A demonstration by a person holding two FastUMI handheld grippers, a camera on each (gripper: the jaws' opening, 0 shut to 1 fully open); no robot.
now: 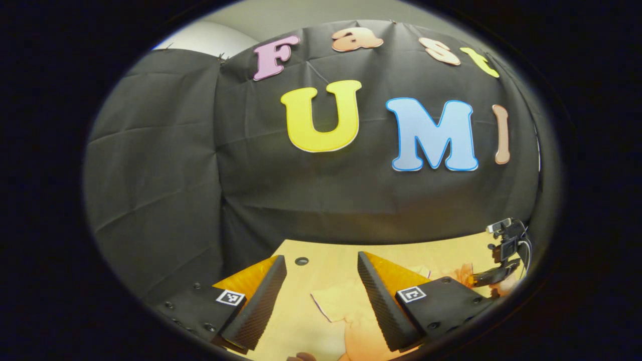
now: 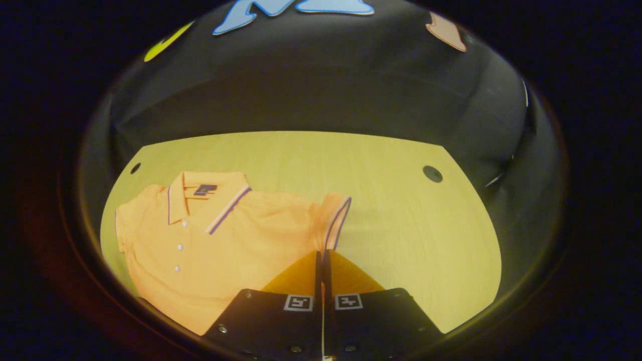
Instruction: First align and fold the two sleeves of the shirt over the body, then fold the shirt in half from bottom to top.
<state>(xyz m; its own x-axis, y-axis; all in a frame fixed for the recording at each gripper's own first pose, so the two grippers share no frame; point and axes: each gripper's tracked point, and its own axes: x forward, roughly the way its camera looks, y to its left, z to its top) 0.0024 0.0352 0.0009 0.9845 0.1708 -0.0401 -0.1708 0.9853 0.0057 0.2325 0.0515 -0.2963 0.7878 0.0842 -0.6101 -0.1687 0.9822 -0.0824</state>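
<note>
The shirt [image 2: 220, 240] is being kept flat on the table [image 2: 401, 210]. Its sleeve [image 2: 335, 220] is being pinched by the right gripper [image 2: 321, 260] (fingers together); left gripper [image 1: 321, 291] is being held wide apart, w/ nothing between.

Handheld gripper hardware, both units

Each unit, the left gripper [image 1: 321, 291] and the right gripper [image 2: 321, 260], carries two wedge-shaped fingers on flat black mounting plates with dark screws; every plate bears one square black-and-white fiducial marker. The left gripper's inner finger faces [image 1: 258, 306] are ribbed.
</note>
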